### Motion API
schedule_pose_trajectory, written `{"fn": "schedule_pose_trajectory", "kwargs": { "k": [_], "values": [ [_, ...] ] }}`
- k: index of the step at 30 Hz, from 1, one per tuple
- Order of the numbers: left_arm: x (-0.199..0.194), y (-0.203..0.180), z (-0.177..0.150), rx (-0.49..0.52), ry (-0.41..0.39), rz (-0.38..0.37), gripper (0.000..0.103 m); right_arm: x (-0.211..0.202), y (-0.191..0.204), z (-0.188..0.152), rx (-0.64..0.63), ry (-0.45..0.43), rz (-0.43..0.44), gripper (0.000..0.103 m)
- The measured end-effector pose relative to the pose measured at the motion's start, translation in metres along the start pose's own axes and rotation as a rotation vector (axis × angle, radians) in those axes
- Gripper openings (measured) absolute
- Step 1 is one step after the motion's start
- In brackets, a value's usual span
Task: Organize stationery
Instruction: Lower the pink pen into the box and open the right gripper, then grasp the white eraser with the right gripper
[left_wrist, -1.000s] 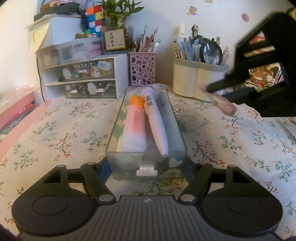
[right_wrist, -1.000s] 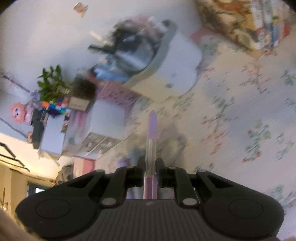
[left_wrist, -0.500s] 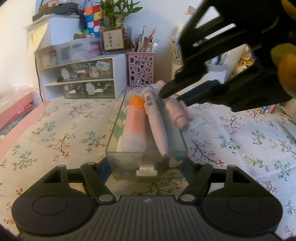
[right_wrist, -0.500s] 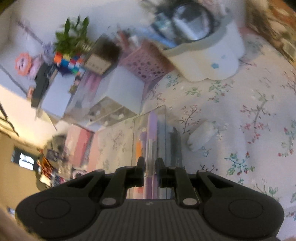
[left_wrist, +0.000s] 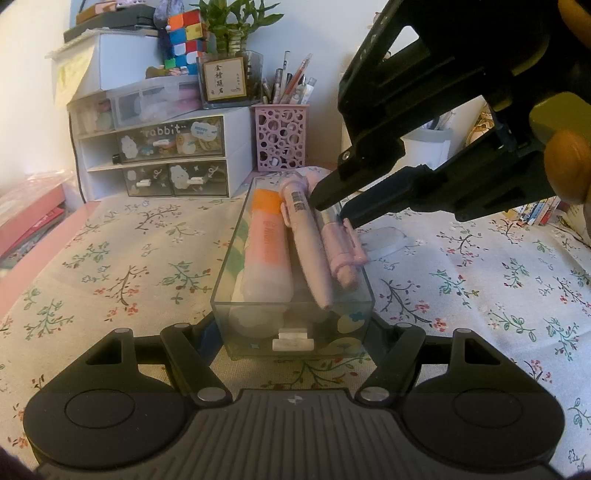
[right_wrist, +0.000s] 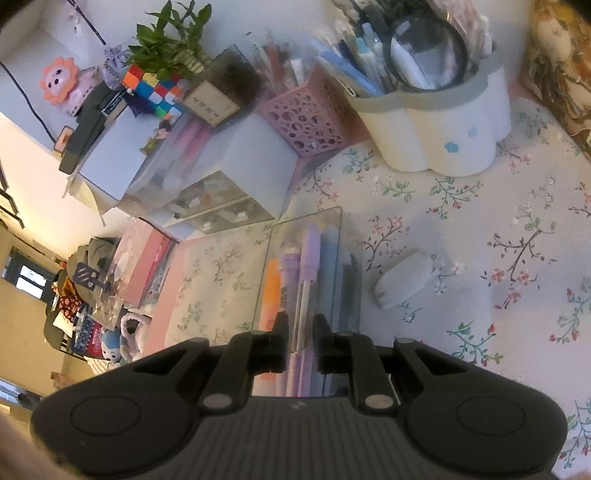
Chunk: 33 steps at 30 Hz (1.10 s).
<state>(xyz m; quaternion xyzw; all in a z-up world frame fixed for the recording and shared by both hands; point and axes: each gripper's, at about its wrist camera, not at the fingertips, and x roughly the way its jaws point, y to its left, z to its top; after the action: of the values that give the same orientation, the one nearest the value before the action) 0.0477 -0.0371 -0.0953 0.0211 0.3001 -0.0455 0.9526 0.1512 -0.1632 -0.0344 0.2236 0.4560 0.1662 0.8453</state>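
A clear plastic box (left_wrist: 227, 266) stands lengthwise on the flowered cloth, and my left gripper (left_wrist: 295, 332) is shut on its near end. Inside lie an orange-capped highlighter (left_wrist: 266, 236) and a pale pink pen with a barcode (left_wrist: 306, 251). A purple pen (left_wrist: 341, 251) rests along the box's right side. My right gripper (left_wrist: 330, 210) hovers over the box's far end with its jaws opening; that purple pen (right_wrist: 308, 251) runs between its fingers (right_wrist: 280, 325) with a small gap on each side. In the right wrist view the box (right_wrist: 306, 218) lies straight ahead.
A white eraser (right_wrist: 402, 284) lies on the cloth right of the box. Behind stand a pink perforated pen cup (left_wrist: 280, 136), a white drawer unit (left_wrist: 159, 158) and a white holder full of pens (right_wrist: 436, 122). A person's fingers (left_wrist: 565, 162) grip the right gripper.
My right gripper swung in from the right, rolled, and brought the purple pen down into the box. Its fingers have parted slightly around the pen. The left gripper and box stayed still.
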Motion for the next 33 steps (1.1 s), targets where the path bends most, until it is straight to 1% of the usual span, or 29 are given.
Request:
{"fn": "schedule_pose_trajectory", "kwargs": {
  "k": [3,6,8,13,16,19,22,24,26,29,33],
  "values": [
    [0.000,0.000,0.000,0.001,0.000,0.000,0.072,0.000,0.000,-0.001,0.003,0.002,0.031,0.012],
    [0.000,0.000,0.000,0.000,0.000,0.000,0.072,-0.001,0.002,-0.002,-0.017,-0.015,0.011,0.012],
    [0.000,0.000,0.000,0.000,0.000,0.000,0.072,0.001,0.003,-0.003,-0.033,-0.001,0.022,0.012],
    [0.000,0.000,0.000,0.000,0.000,0.000,0.072,-0.004,0.002,-0.004,-0.042,-0.025,0.022,0.012],
    [0.000,0.000,0.000,0.000,0.000,0.000,0.072,-0.007,-0.001,-0.002,-0.032,-0.044,0.029,0.012],
    [0.000,0.000,0.000,-0.001,0.000,0.000,0.072,-0.010,-0.007,-0.001,-0.013,-0.051,0.058,0.012],
    [0.000,0.000,0.000,-0.005,-0.002,0.001,0.072,-0.016,-0.014,0.000,0.004,-0.085,0.063,0.012],
    [0.000,0.000,0.000,-0.008,-0.003,0.001,0.072,-0.019,-0.022,0.003,0.025,-0.110,0.049,0.012],
    [0.000,0.000,0.000,-0.009,-0.003,0.002,0.072,-0.019,-0.030,0.004,0.037,-0.116,0.024,0.012],
    [0.000,0.000,0.000,-0.010,-0.003,0.002,0.072,-0.017,-0.040,0.006,0.055,-0.114,-0.004,0.017],
    [-0.001,0.001,0.000,-0.013,-0.001,0.004,0.072,-0.008,-0.047,0.005,0.043,-0.098,-0.053,0.021]
  ]
}}
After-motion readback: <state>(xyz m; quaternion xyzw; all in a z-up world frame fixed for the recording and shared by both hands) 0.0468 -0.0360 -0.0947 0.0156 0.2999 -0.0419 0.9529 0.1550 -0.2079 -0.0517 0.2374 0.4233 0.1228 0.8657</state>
